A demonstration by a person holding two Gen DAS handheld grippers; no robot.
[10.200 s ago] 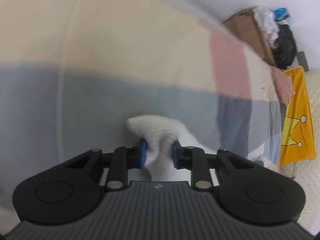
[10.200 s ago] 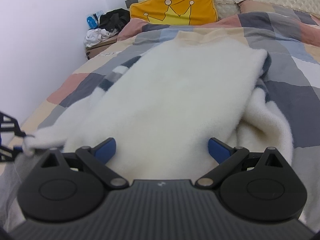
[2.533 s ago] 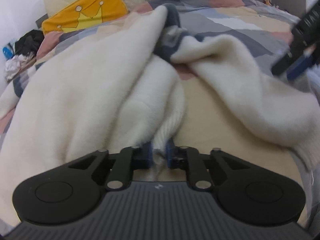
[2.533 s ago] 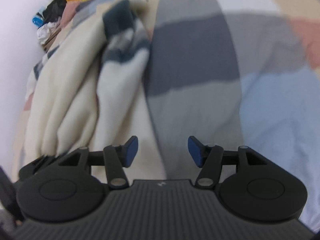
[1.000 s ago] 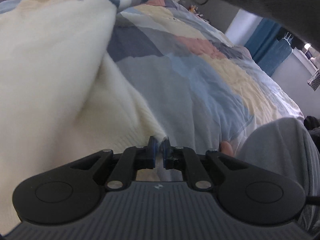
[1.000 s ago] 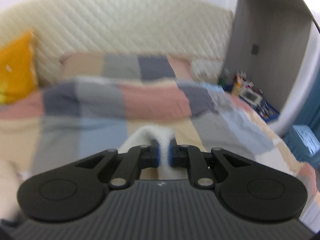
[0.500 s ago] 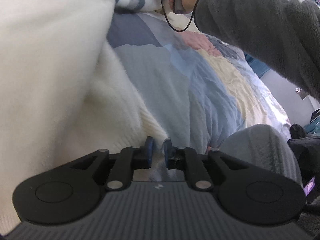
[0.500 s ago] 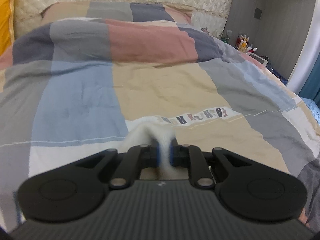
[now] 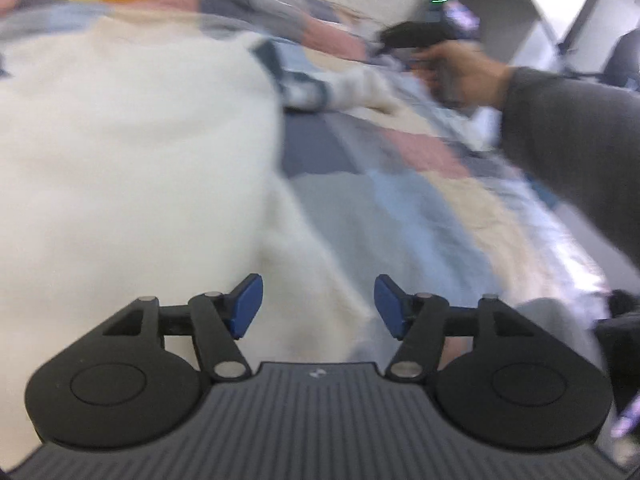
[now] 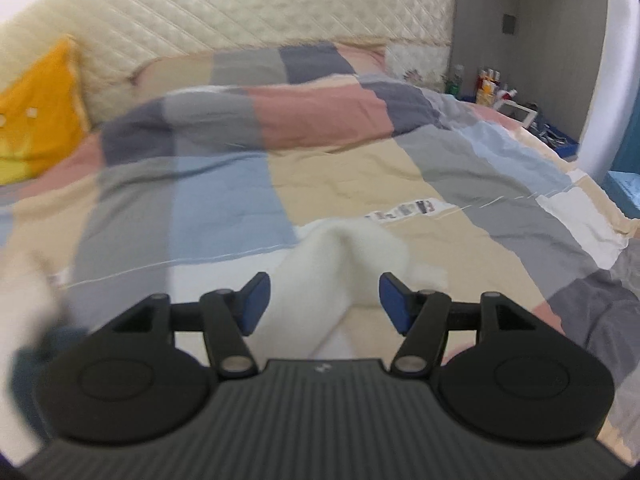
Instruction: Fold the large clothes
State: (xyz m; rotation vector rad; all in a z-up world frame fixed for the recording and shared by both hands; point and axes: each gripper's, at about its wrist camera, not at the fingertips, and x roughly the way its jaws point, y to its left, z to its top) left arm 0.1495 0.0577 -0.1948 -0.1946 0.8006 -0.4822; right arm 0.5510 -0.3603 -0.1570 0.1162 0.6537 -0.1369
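Observation:
A big cream fleece garment (image 9: 132, 152) with dark blue stripes lies spread over the patchwork bed, filling the left of the left wrist view. My left gripper (image 9: 318, 306) hangs just above its lower corner; its jaws are opening, and the cloth lies below them without touching the blue pads. In the right wrist view my right gripper (image 10: 324, 302) is opening too, with the garment's cream sleeve end (image 10: 340, 256) lying loose in the gap. The same sleeve (image 9: 360, 88) stretches toward the right gripper (image 9: 424, 38), held by a hand in a grey sleeve.
The patchwork duvet (image 10: 328, 168) covers the whole bed. A yellow pillow (image 10: 36, 124) leans on the quilted headboard (image 10: 240, 8) at the left. Bottles and small items (image 10: 496, 84) stand on a bedside shelf at the right, by a grey wall panel.
Both grippers were shut on cream cloth half a second ago and now stand apart, the cloth let go. The right gripper has sunk toward the bed; the left has lifted and turned toward the headboard.

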